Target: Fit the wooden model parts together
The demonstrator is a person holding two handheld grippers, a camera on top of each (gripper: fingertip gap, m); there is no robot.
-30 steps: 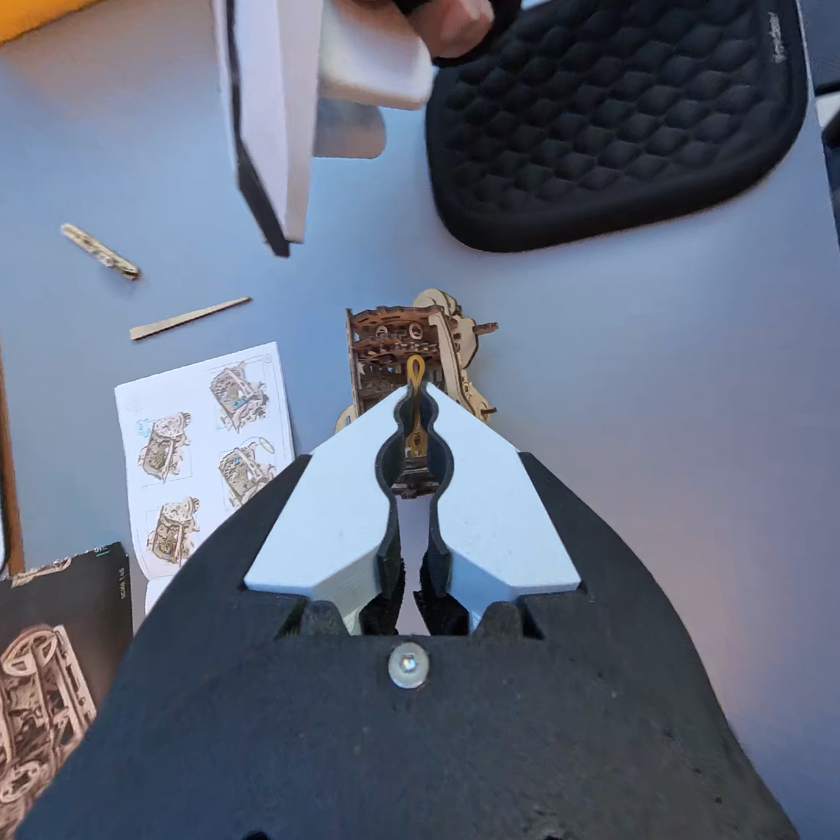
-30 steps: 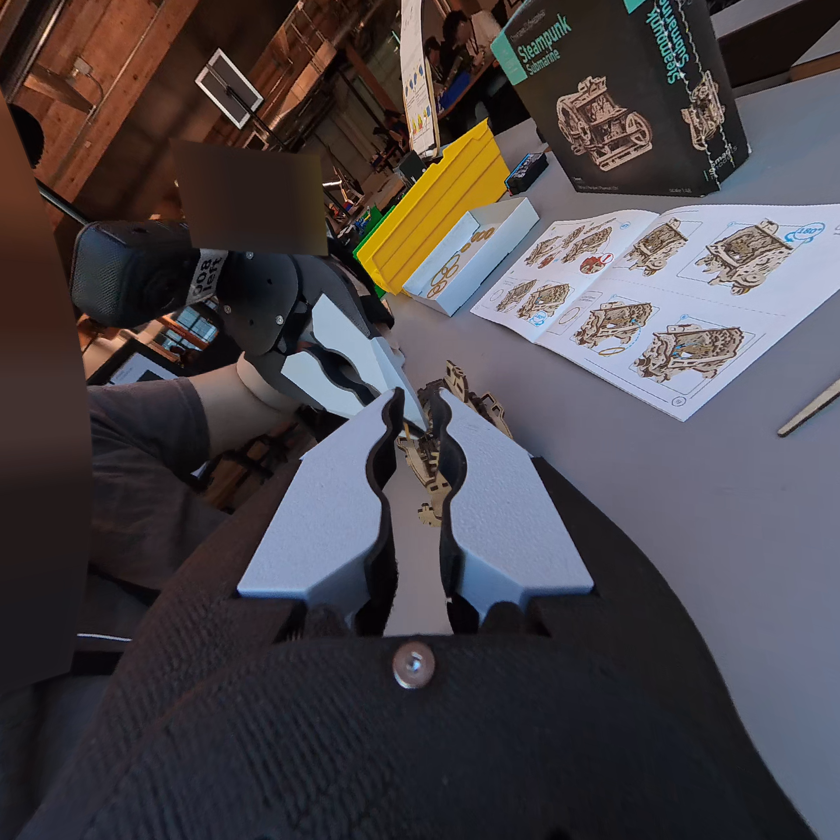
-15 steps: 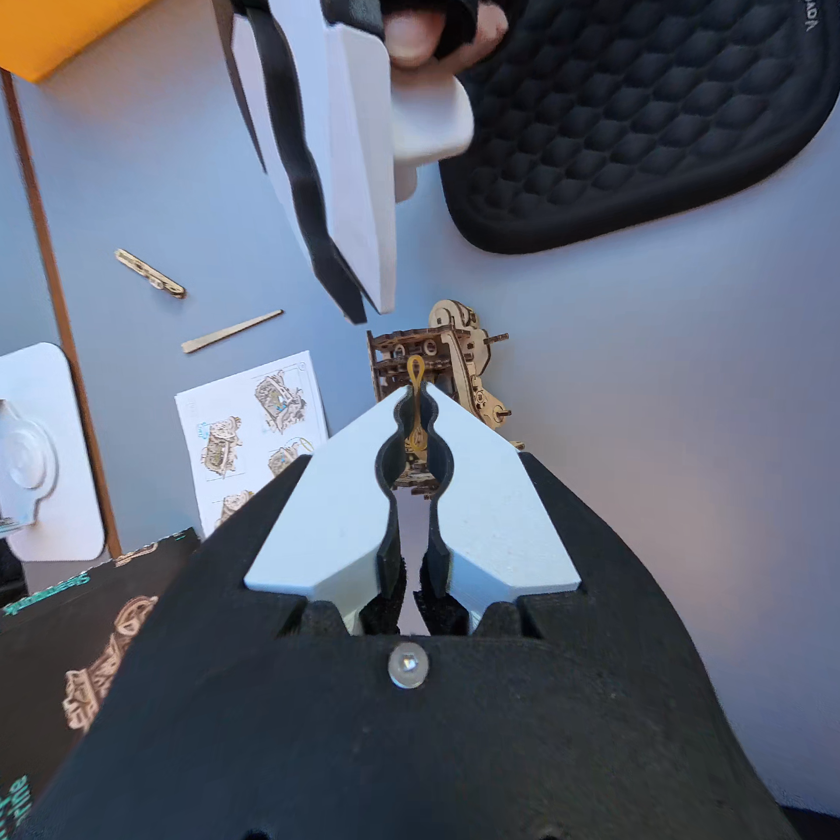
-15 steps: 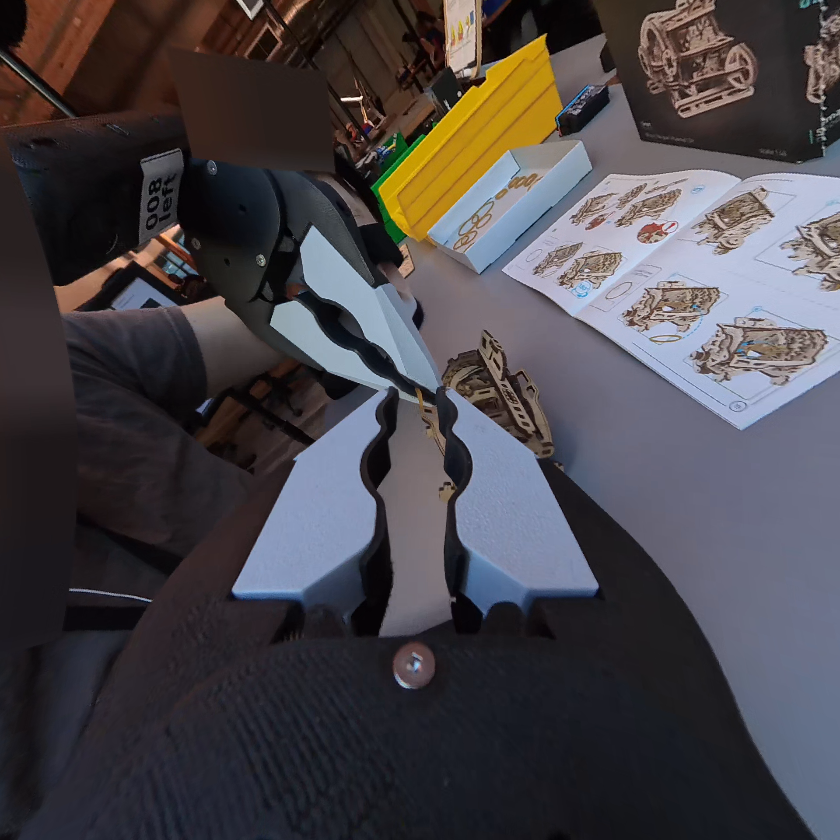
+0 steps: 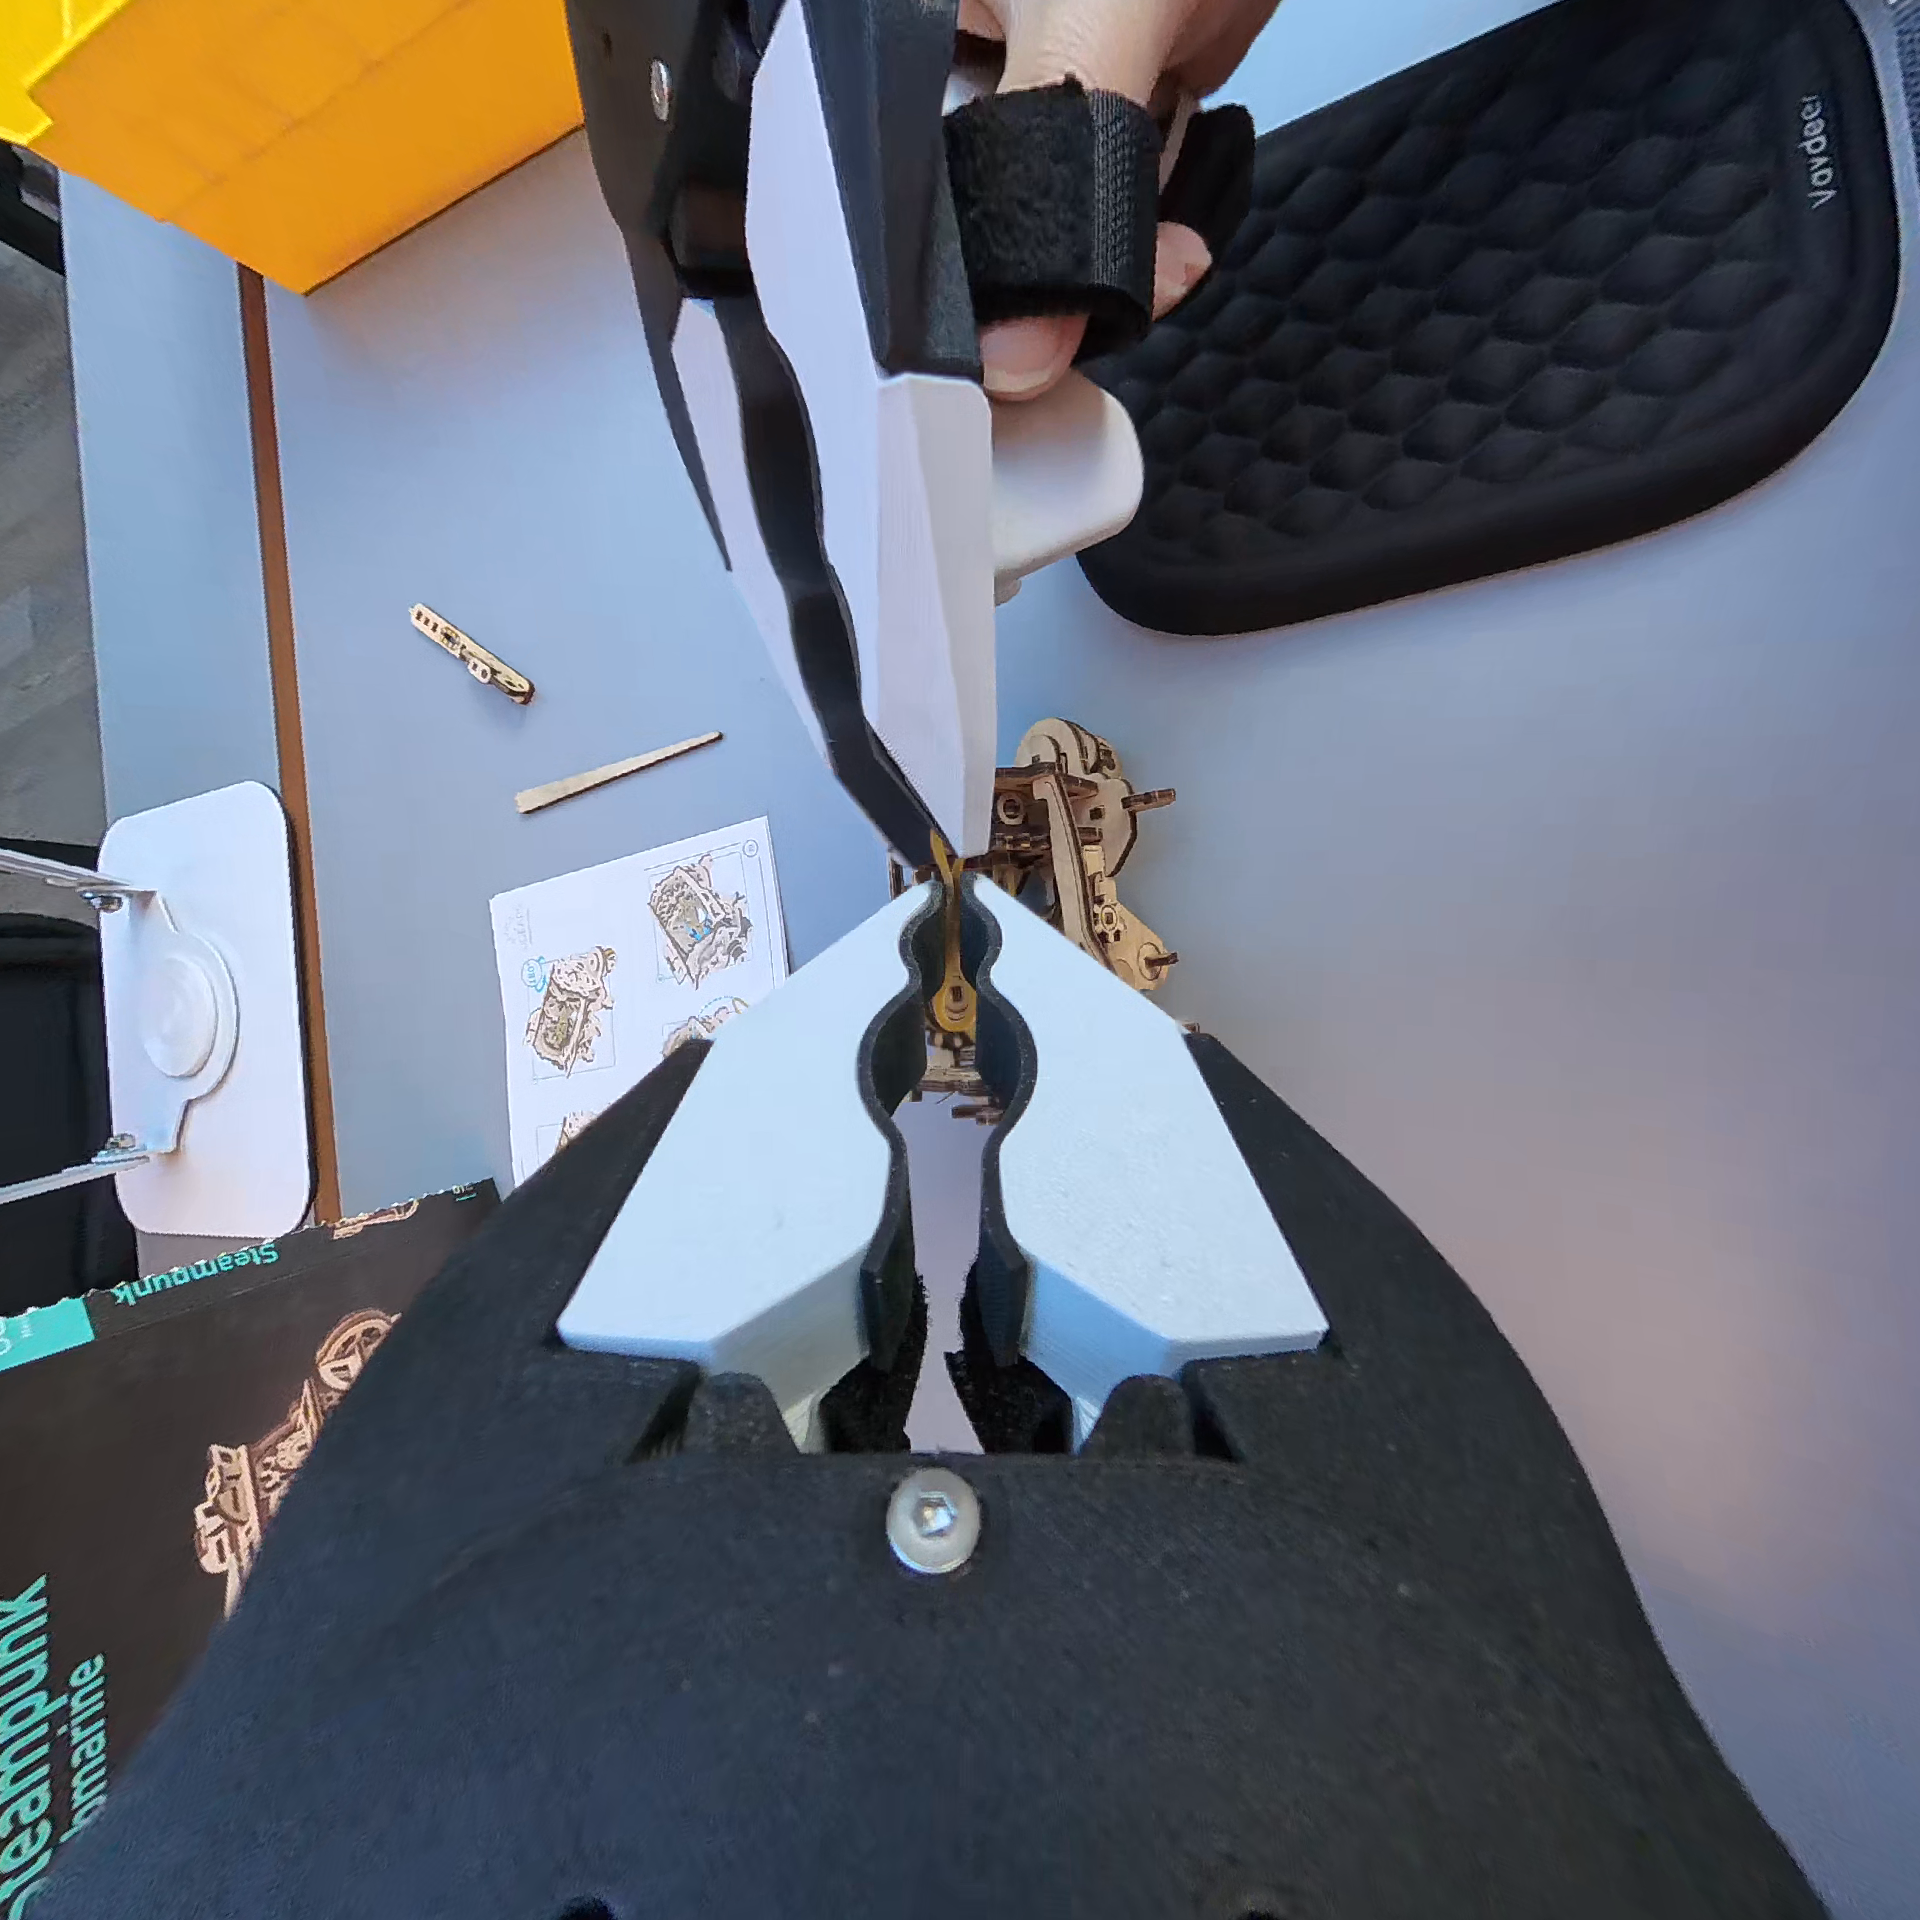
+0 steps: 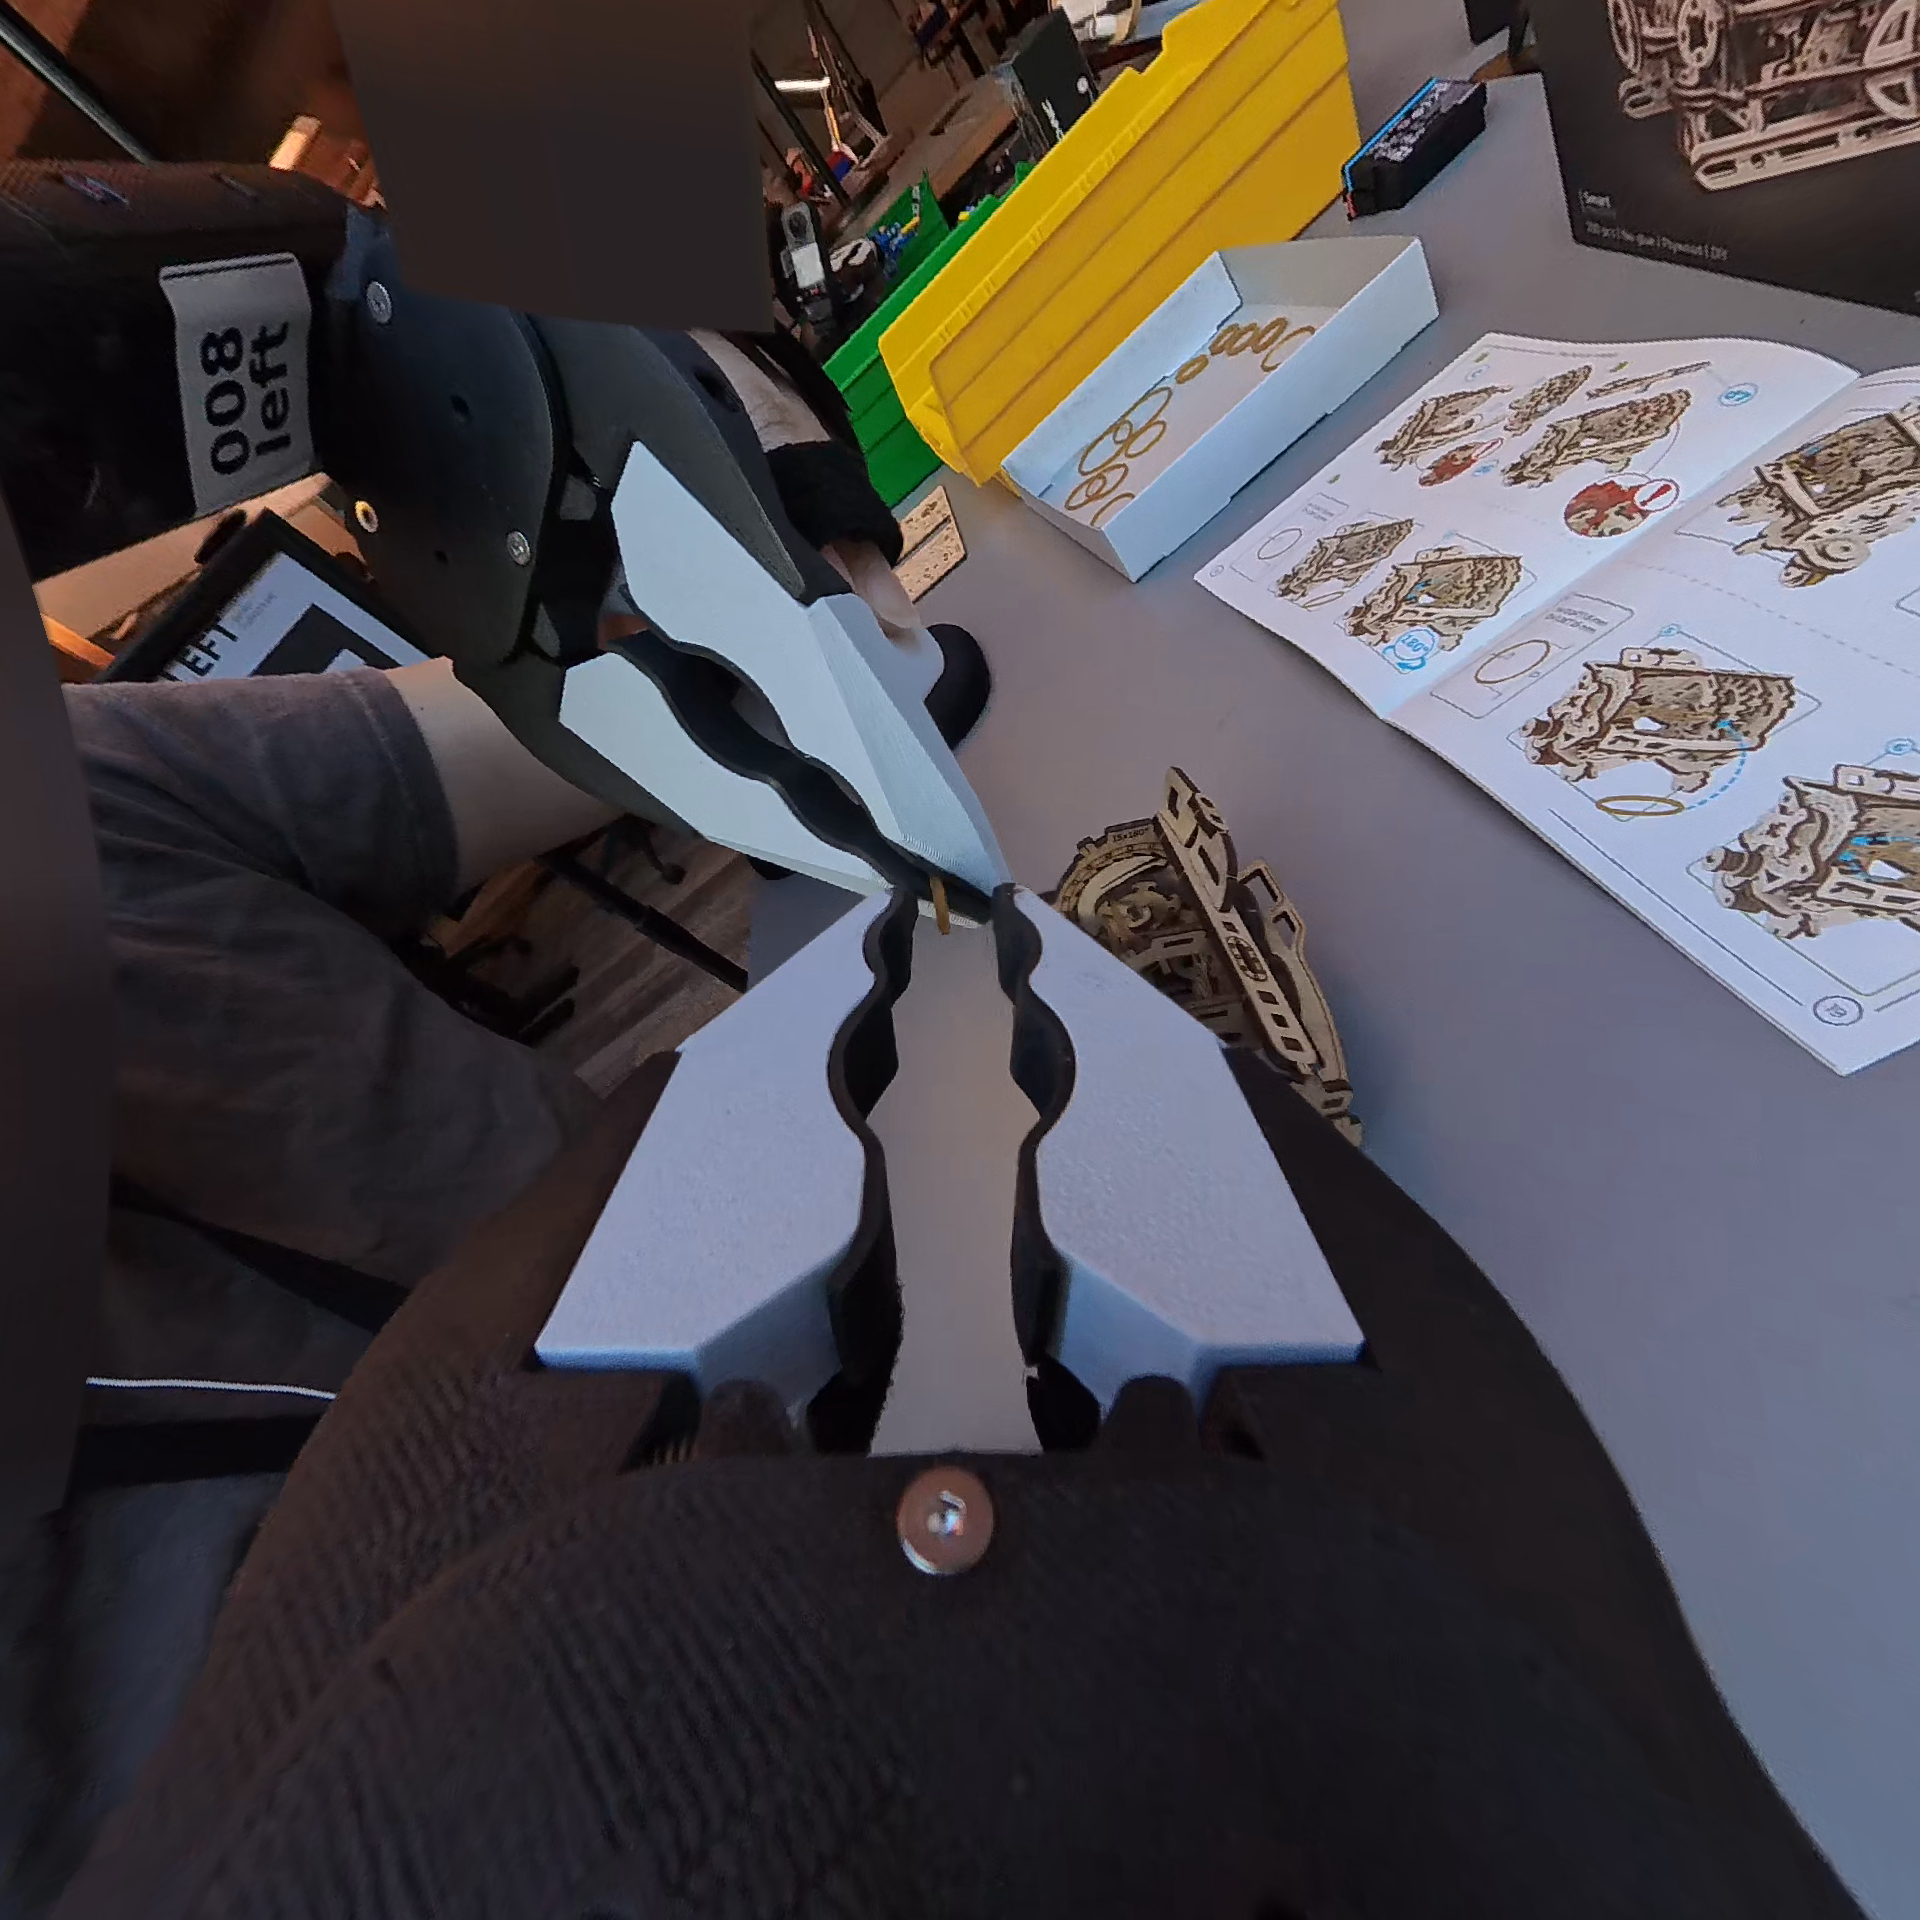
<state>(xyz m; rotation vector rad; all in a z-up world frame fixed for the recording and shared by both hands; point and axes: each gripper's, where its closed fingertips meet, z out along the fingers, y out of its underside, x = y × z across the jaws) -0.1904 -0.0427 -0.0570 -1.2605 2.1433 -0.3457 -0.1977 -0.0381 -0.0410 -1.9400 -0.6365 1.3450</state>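
1. Grey tabletop (image 5: 1558, 1039) fills the left wrist view, with one black honeycomb-textured pad (image 5: 1507, 343) at the upper right bearing small writing on its edge.
2. One left gripper (image 5: 948, 894) rises from the bottom centre, clenched on a thin yellow-brown rubber band (image 5: 951, 987) pinched at its tips.
3. One right gripper (image 5: 940, 842) comes down from the top centre, its tips meeting the band's upper end; a hand (image 5: 1049, 260) with a black strap holds it.
4. One wooden model (image 5: 1081, 862) stands on the tabletop just behind the tips, centre frame.
5. Two loose wooden pieces lie at the middle left: a notched strip (image 5: 473, 655) and a plain tapered stick (image 5: 618, 771).
6. One instruction booklet (image 5: 634, 966), one printed black box (image 5: 156, 1455) at the lower left, one yellow bin (image 5: 260, 135) at the upper left.
7. Right wrist view: the right gripper (image 6: 945, 904) sits slightly parted, the band (image 6: 938, 902) between its tips.
8. The left gripper (image 6: 935, 883) reaches in from the upper left, carrying one white label with writing.
9. The model (image 6: 1195, 935) sits right of centre; one white tray (image 6: 1247, 395) holds several rings; the booklet (image 6: 1610, 665) lies open at the right.
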